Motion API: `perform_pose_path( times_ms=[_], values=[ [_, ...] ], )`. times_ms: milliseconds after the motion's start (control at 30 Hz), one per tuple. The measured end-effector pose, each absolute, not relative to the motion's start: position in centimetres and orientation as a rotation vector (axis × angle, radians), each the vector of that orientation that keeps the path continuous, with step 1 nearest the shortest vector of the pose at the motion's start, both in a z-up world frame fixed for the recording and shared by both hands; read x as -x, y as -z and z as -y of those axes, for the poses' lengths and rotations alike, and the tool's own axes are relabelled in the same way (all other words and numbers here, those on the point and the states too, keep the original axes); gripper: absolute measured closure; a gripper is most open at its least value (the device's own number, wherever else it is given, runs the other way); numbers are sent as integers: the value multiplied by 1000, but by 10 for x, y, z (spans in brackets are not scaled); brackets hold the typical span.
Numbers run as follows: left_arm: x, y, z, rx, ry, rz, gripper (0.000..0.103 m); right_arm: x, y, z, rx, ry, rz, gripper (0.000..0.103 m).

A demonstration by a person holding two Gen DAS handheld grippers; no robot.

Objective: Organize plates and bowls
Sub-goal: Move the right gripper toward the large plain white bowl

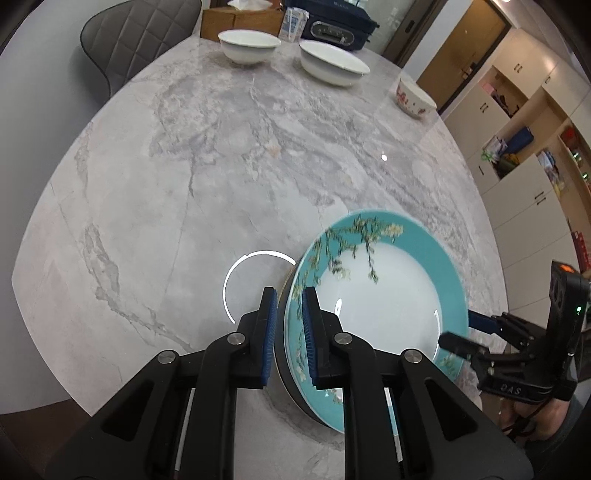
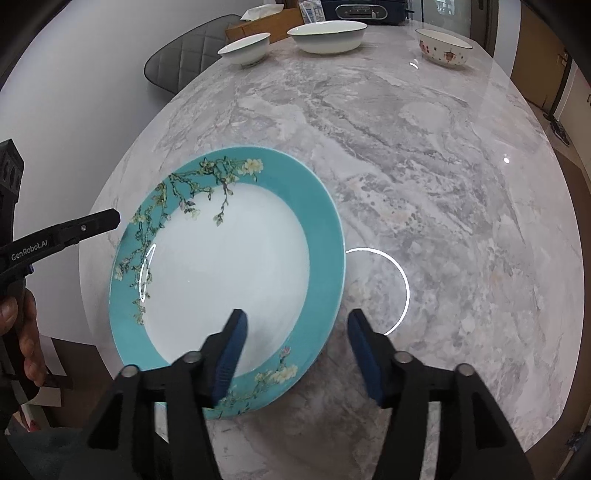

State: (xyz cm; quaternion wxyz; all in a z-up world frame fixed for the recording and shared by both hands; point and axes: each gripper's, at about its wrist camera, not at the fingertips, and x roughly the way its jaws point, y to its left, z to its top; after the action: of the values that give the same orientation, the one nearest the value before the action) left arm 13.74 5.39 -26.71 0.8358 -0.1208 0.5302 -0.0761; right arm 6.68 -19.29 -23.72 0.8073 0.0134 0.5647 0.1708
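A teal-rimmed plate (image 1: 380, 306) with a white centre and blossom branches is tilted above the marble table (image 1: 221, 166). My left gripper (image 1: 290, 328) is shut on the plate's left rim. The plate also shows in the right wrist view (image 2: 225, 273). My right gripper (image 2: 295, 354) is open, its left finger over the plate's near rim, gripping nothing. At the far end stand a small white bowl (image 1: 248, 45), a wide white bowl (image 1: 332, 62) and a flowered bowl (image 1: 414, 99).
A grey chair (image 1: 136, 40) stands at the far left of the table. A cardboard tissue box (image 1: 240, 20) and a dark case (image 1: 332, 22) sit behind the bowls. Cabinets (image 1: 524, 155) line the right side.
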Motion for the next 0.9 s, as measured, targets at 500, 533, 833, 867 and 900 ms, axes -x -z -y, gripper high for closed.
perform_pose_path(
  times_ms=[500,533,833,867,900],
  values=[
    [-268,201,-70,190,204,-994,0,-128,176,286,-335,-239,-1030,0],
    [-280,198,-68,175,208,-970,0,-138,172,287,-335,-238,-1024,0],
    [-425,204,-57,226,246,-1011,0,-266,147,277,-314,-240,-1020,0],
    [-442,207,-58,240,246,-1025,0,-286,148,274,-297,-230,-1038,0],
    [-464,210,-59,260,242,-1041,0,-305,150,271,-290,-227,-1049,0]
  ],
)
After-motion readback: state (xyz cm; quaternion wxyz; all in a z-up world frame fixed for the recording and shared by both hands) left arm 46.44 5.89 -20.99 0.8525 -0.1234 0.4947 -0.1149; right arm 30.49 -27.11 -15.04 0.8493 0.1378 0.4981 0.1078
